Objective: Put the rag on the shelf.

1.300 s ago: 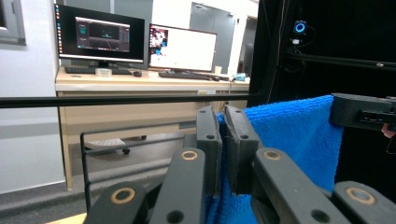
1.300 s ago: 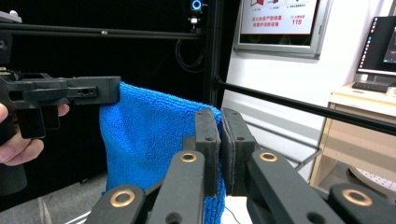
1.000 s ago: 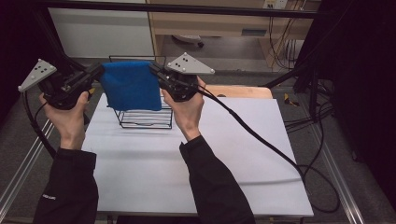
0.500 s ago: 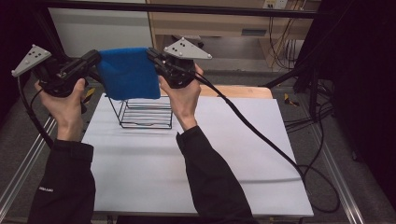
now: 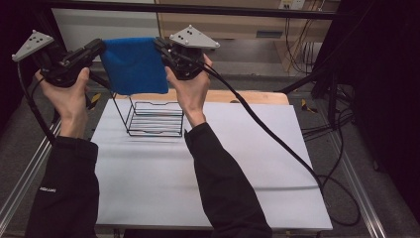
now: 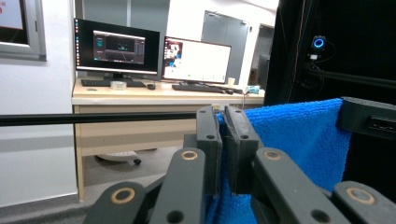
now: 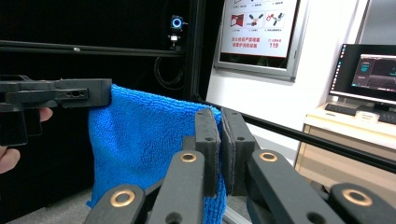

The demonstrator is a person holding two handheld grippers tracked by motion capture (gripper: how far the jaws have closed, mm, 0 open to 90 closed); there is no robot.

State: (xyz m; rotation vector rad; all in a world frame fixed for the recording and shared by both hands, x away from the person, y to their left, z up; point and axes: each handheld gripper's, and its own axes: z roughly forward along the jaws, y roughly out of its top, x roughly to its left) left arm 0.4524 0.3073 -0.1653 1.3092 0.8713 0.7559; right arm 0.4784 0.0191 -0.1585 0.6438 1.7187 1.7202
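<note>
Blue towel (image 5: 132, 65) hangs above the wire rack (image 5: 154, 119), table's 11 o'clock. Your left gripper (image 5: 97, 48) and right gripper (image 5: 159, 45) pinch its top corners. Soft, light, limp: grip edges.

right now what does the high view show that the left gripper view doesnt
Only the high view has the white table, the black wire rack standing on it, and the person's hands and dark sleeves. Only the left gripper view has the wooden desk with two lit monitors. Both share the blue cloth, hanging spread between the left claw and the right claw, each shut on an upper corner.
</note>
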